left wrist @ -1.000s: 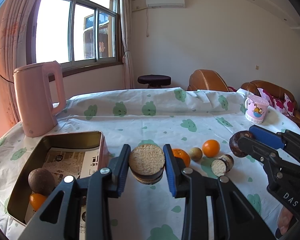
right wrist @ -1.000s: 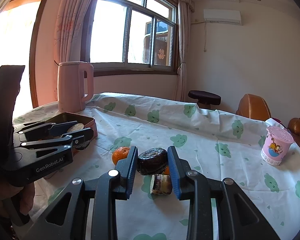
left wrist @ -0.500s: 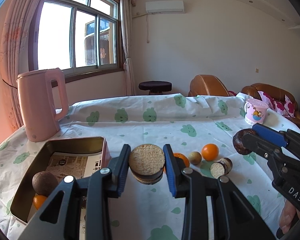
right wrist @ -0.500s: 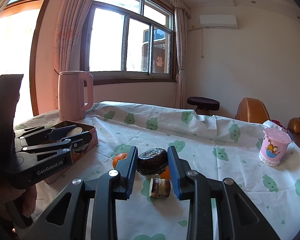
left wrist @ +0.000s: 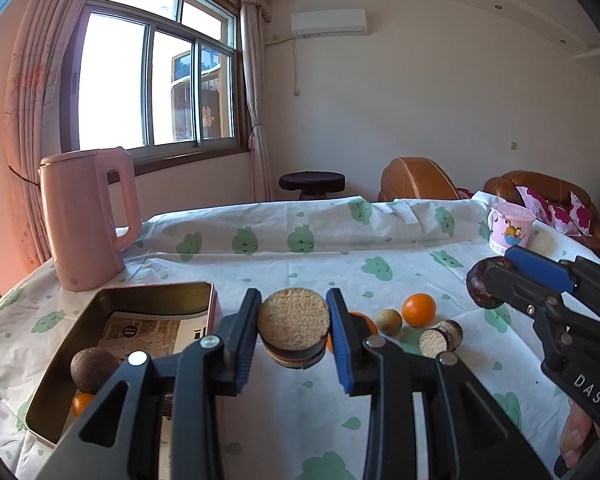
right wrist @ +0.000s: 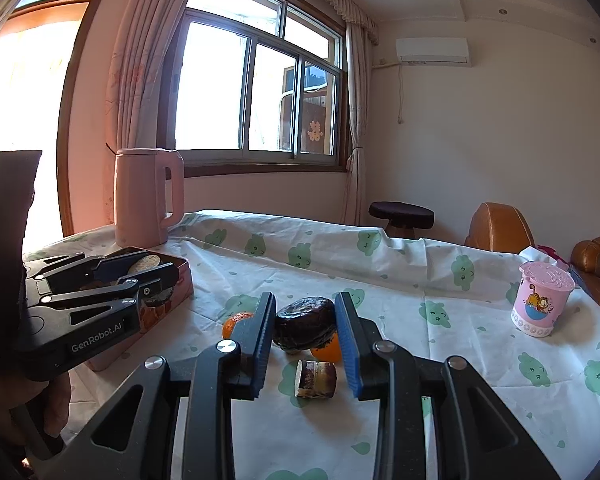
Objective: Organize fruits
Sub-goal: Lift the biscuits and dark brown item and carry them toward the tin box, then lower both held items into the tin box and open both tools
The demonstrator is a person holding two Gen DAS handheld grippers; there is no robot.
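My left gripper (left wrist: 294, 330) is shut on a round cut fruit piece (left wrist: 294, 322) with a pale grainy face and dark rind, held above the table just right of the open tin (left wrist: 156, 294). The tin holds a brown round fruit (left wrist: 93, 369) and a small orange (left wrist: 82, 403). My right gripper (right wrist: 305, 330) is shut on a dark brown fruit (right wrist: 305, 322), held above the table. On the cloth lie two oranges (left wrist: 419, 309), a small tan fruit (left wrist: 391, 321) and a short cut fruit piece (left wrist: 440, 338). The right gripper shows in the left wrist view (left wrist: 496, 284).
A pink kettle (left wrist: 82, 220) stands behind the tin at the table's far left. A pink cartoon cup (left wrist: 510, 229) stands at the far right. The left gripper (right wrist: 152, 280) hovers at the tin in the right wrist view. Sofas and a stool stand beyond the table.
Both grippers have risen a little with their fruit still held, so the table items sit lower in both views. Nothing was let go.
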